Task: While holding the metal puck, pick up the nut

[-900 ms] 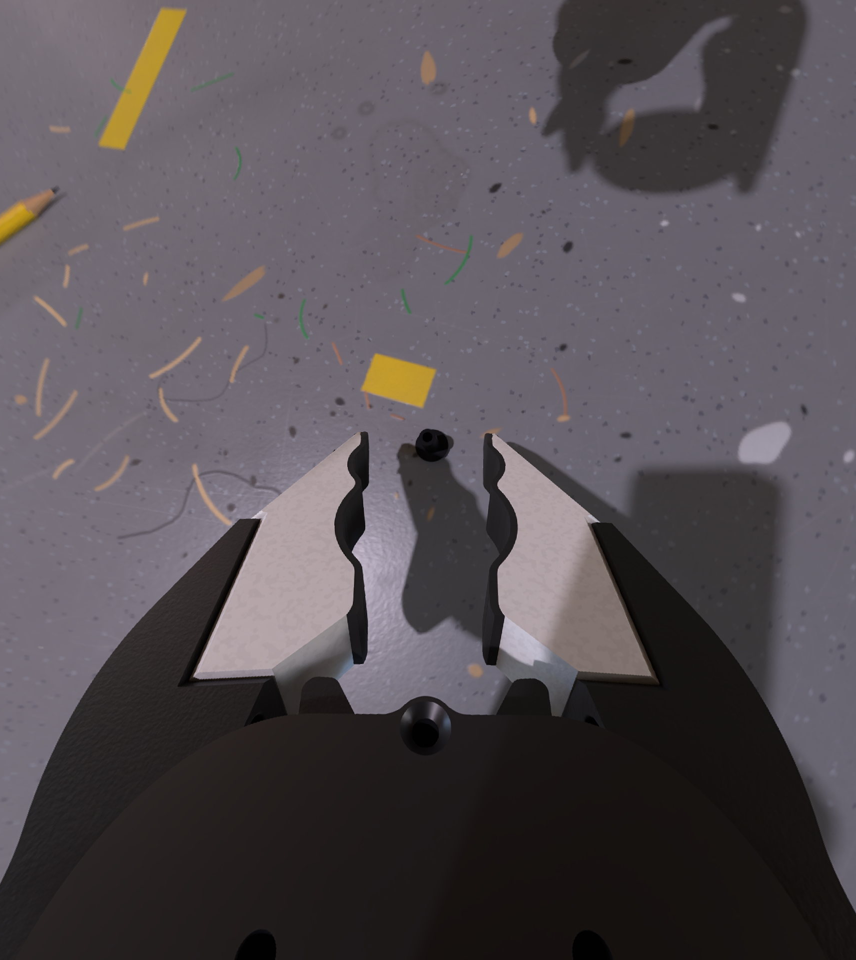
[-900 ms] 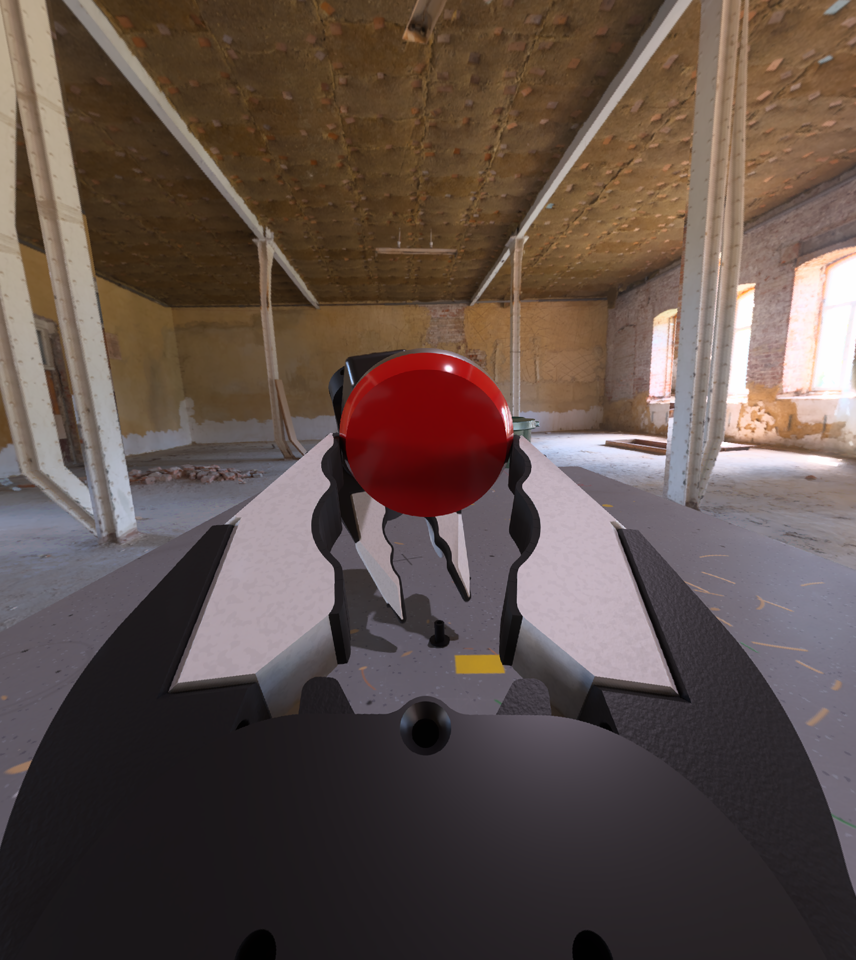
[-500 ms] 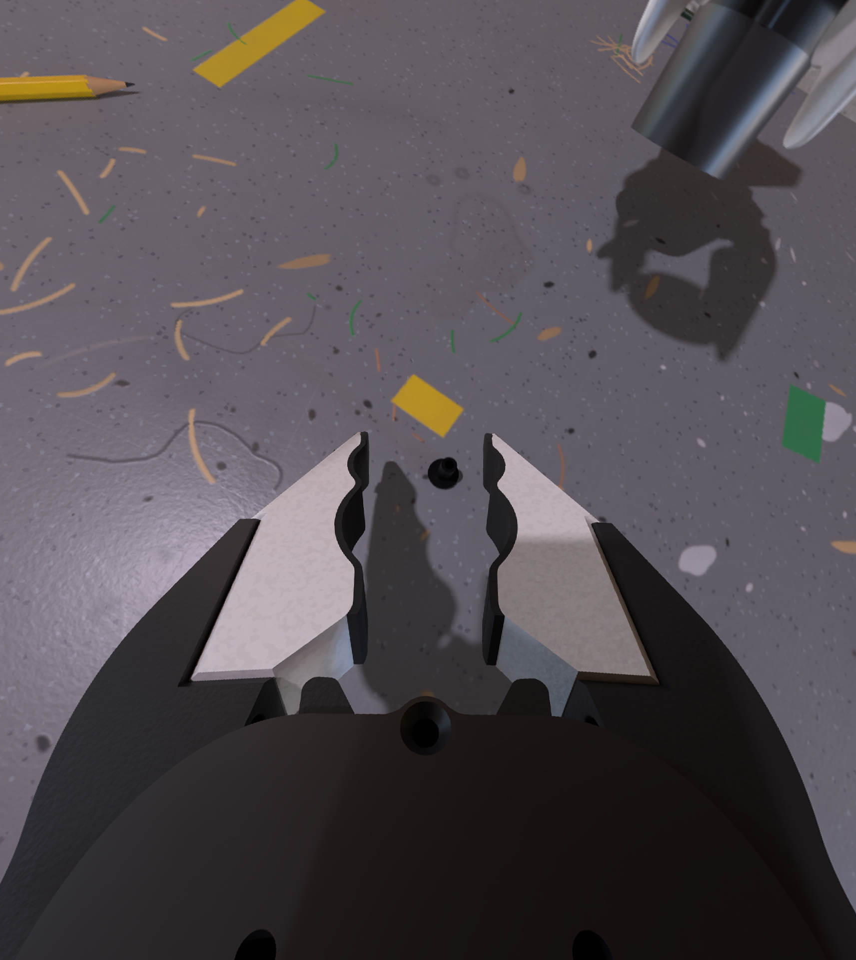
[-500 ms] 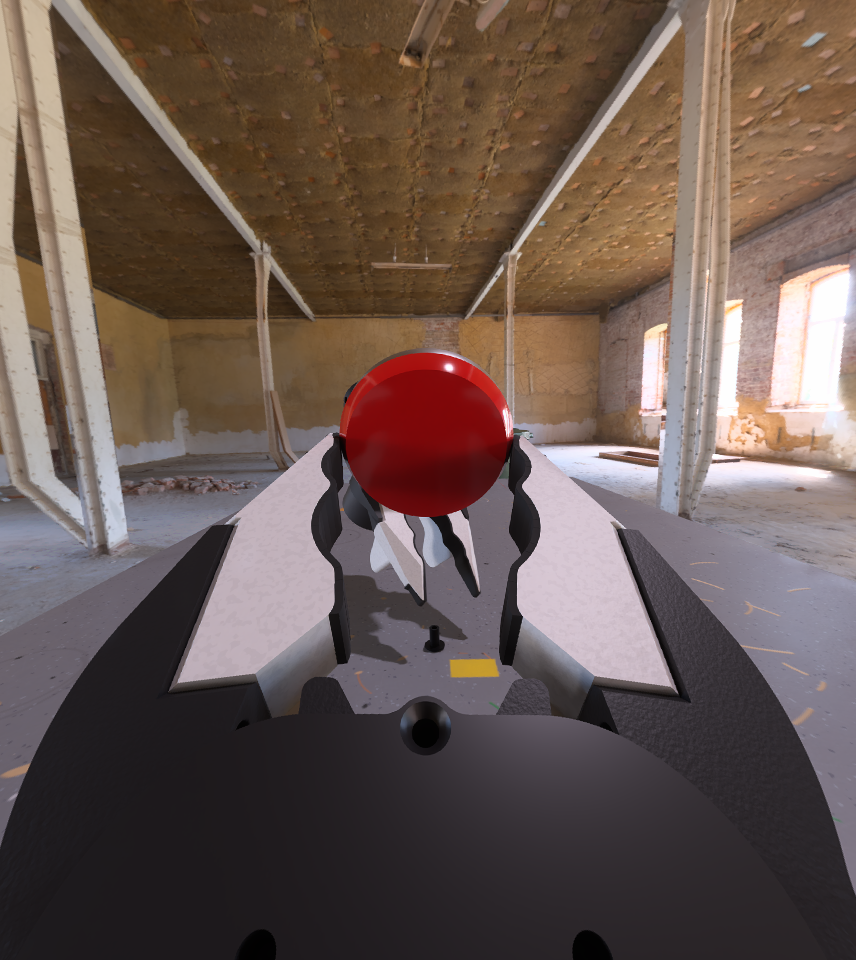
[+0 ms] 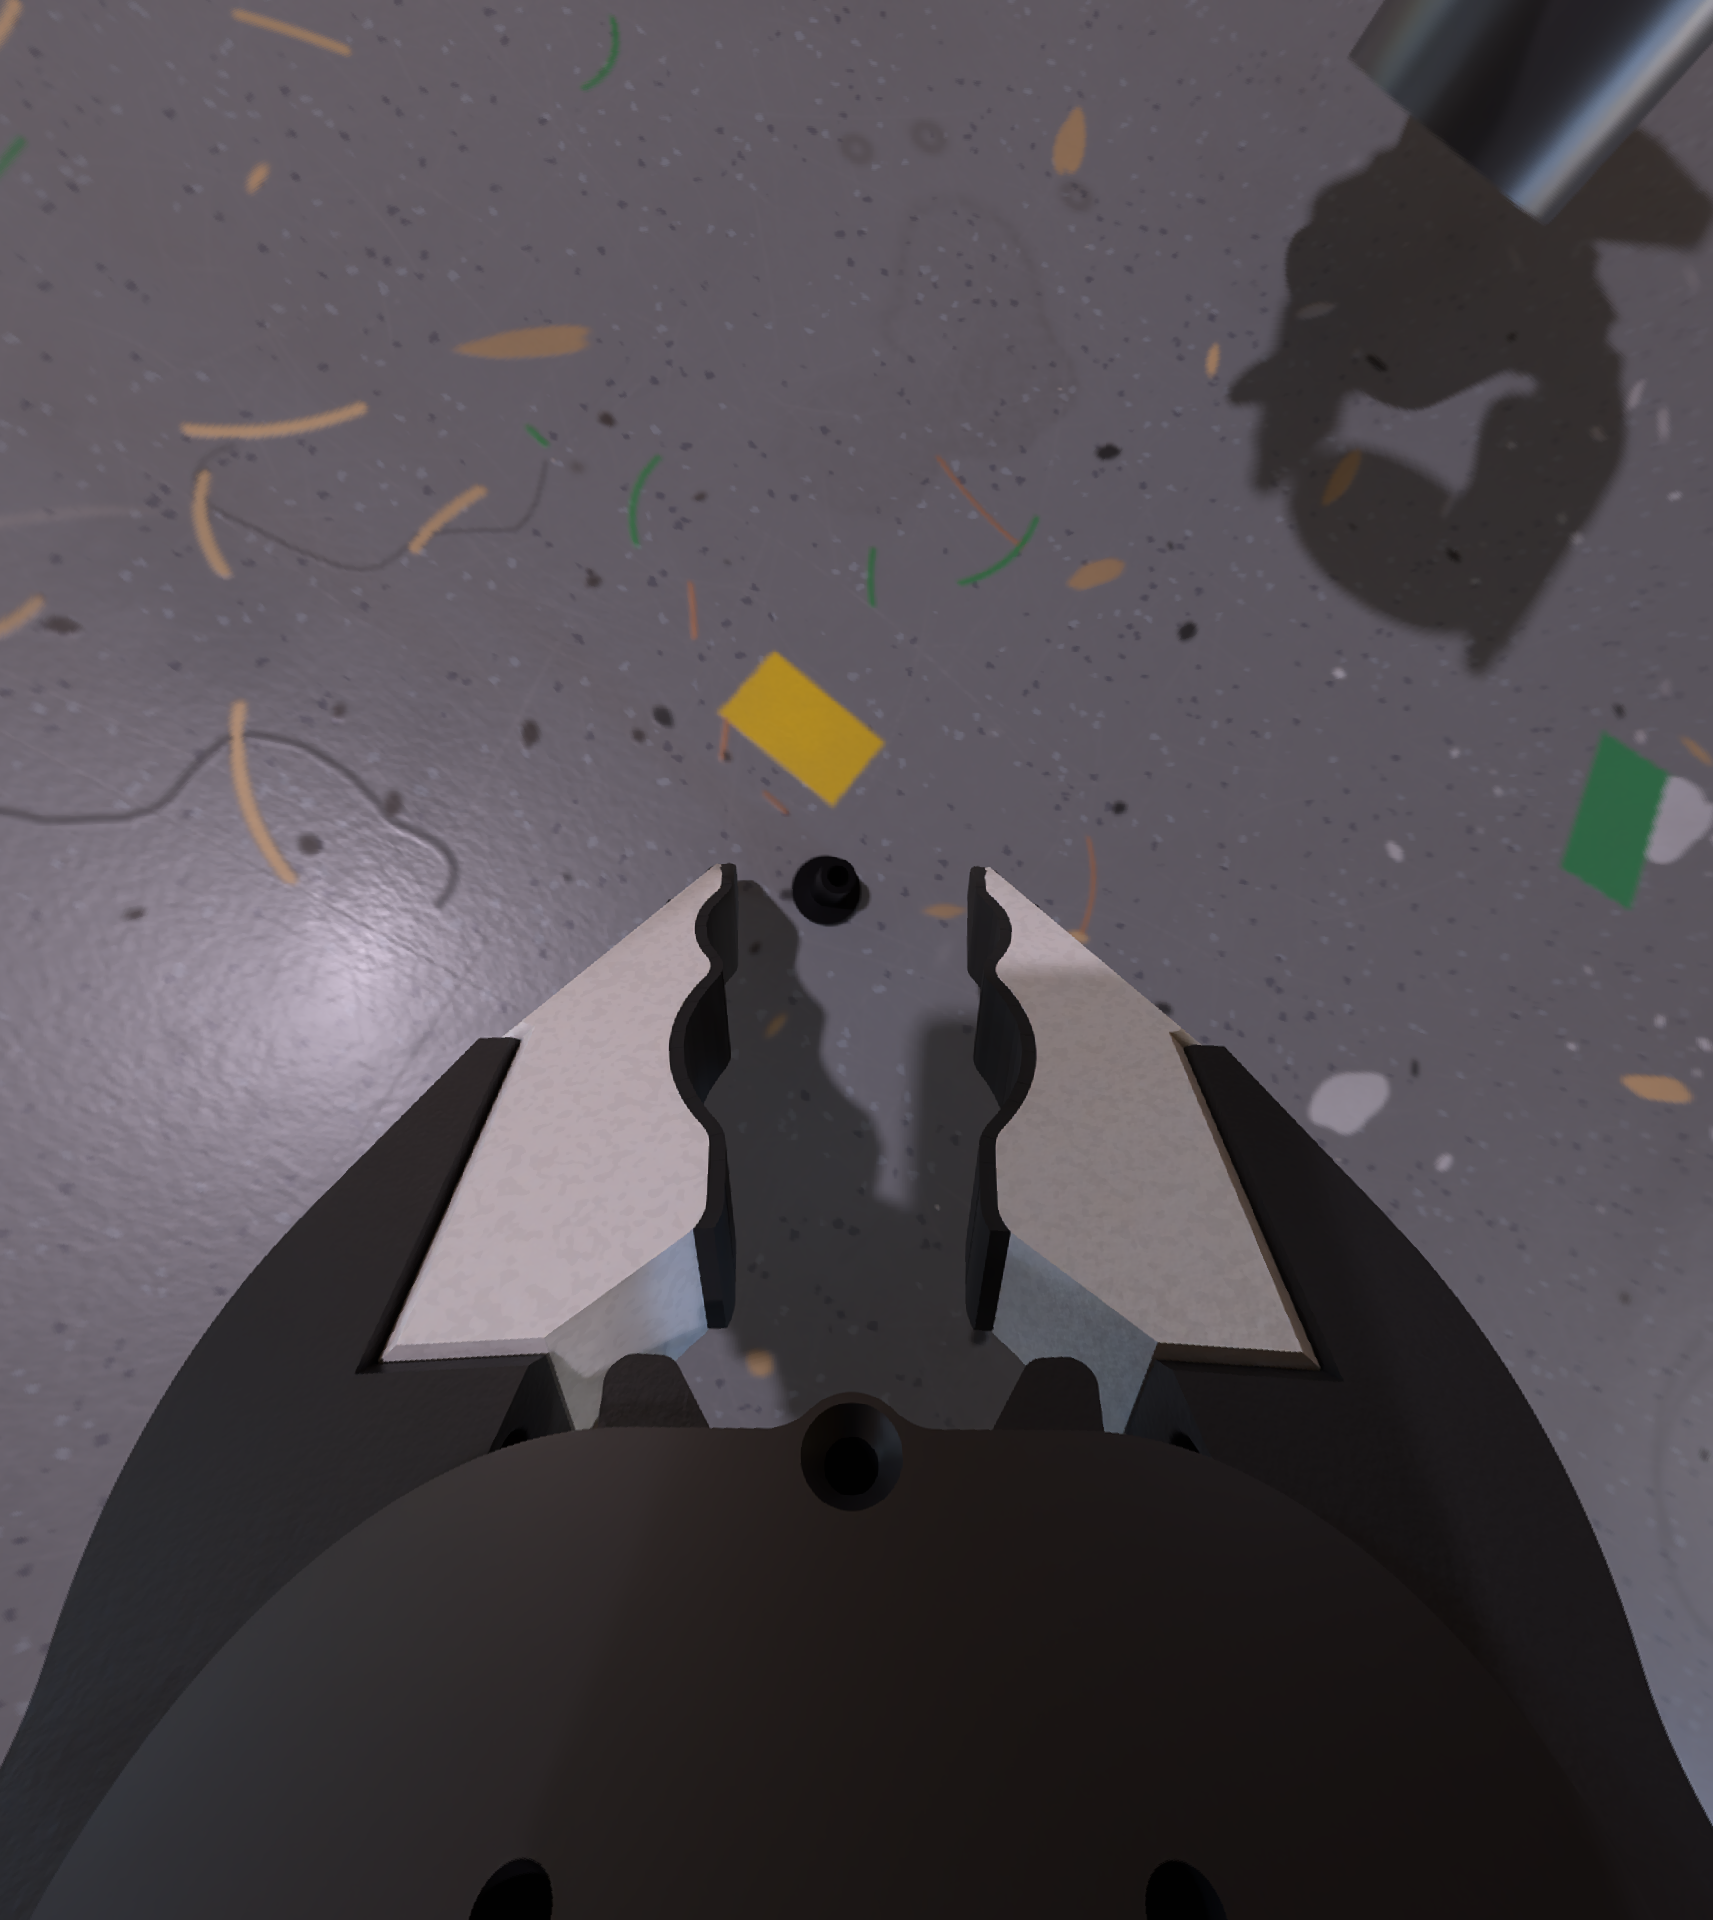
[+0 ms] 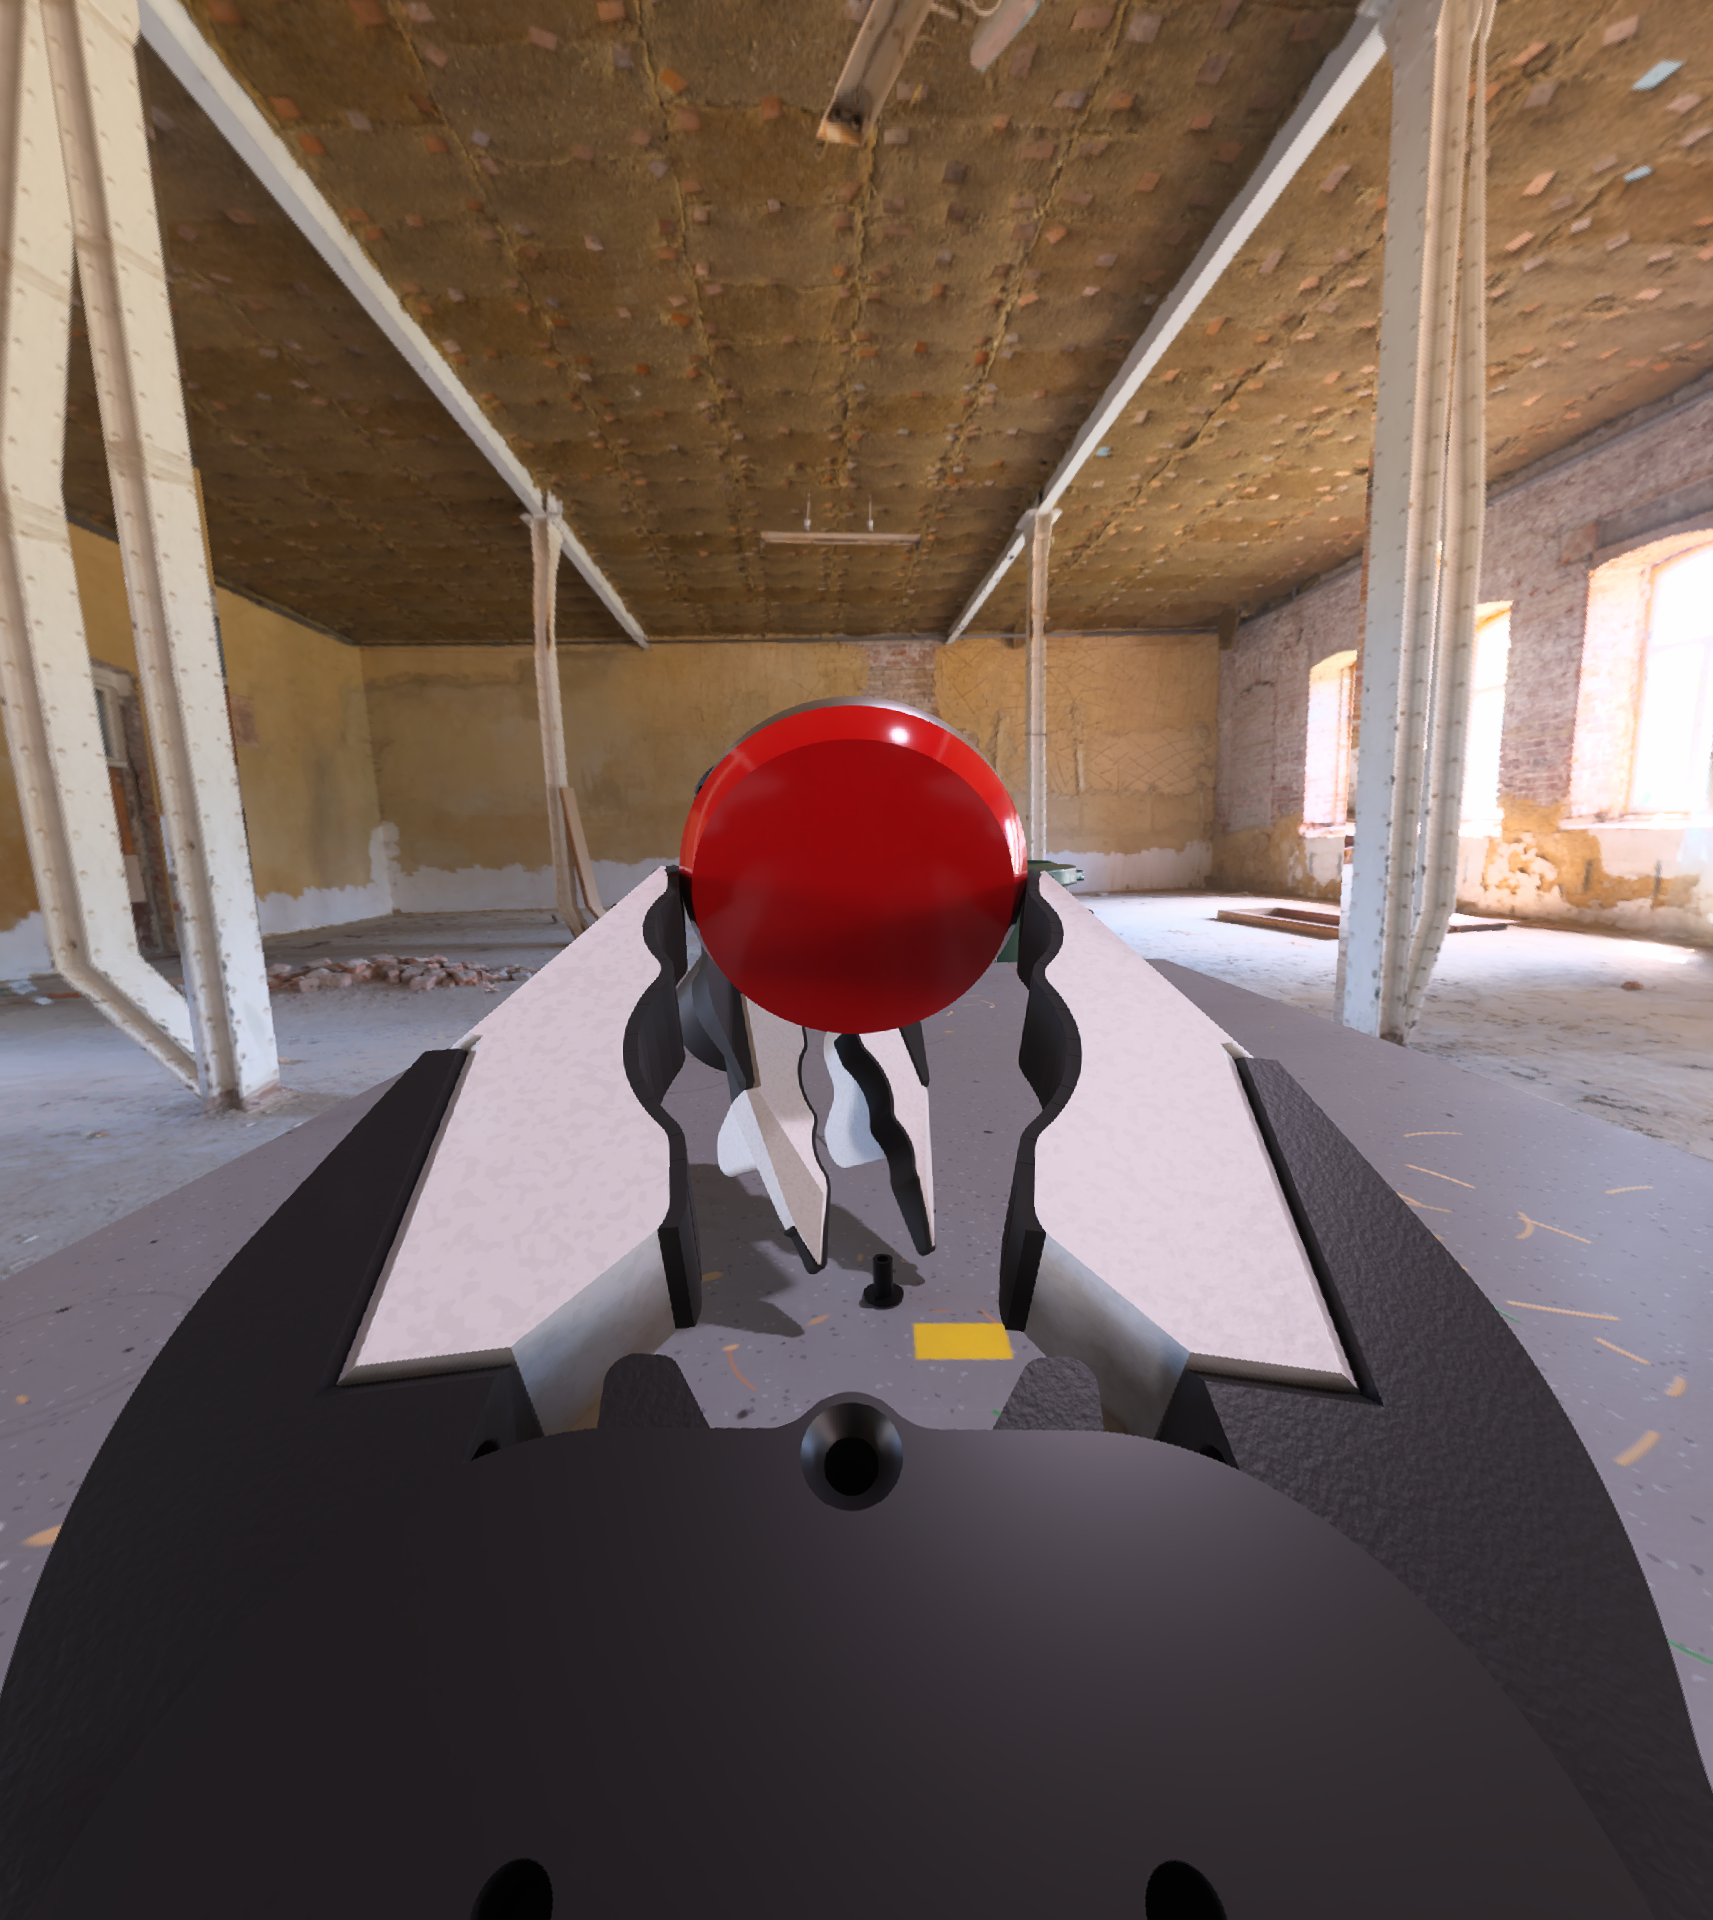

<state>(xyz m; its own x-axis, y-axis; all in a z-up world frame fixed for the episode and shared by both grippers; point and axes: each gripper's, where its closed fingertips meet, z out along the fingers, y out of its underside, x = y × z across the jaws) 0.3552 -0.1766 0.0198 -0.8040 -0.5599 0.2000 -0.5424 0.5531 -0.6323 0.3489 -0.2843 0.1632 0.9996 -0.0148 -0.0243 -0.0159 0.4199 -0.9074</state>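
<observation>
The nut (image 5: 826,889) is a small black piece standing on the grey speckled table, just beyond my left gripper's fingertips and nearer the left one. My left gripper (image 5: 847,896) is open and empty, pointing down at the table. My right gripper (image 6: 852,894) is shut on the metal puck (image 6: 852,868), whose red round face fills the gap between its fingers. In the left wrist view the puck's grey metal side (image 5: 1517,83) shows at the top right, held above the table. In the right wrist view the left gripper (image 6: 867,1257) hangs just over the nut (image 6: 880,1280).
A yellow tape patch (image 5: 800,727) lies just beyond the nut, also visible in the right wrist view (image 6: 961,1340). A green patch (image 5: 1616,819) lies to the right. Wood shavings and thin wire scraps litter the table. The right gripper's shadow (image 5: 1434,436) falls at the upper right.
My left gripper has come lower and nearer the table, and swung so the nut now sits left of centre between its fingertips. The right gripper keeps holding the puck.
</observation>
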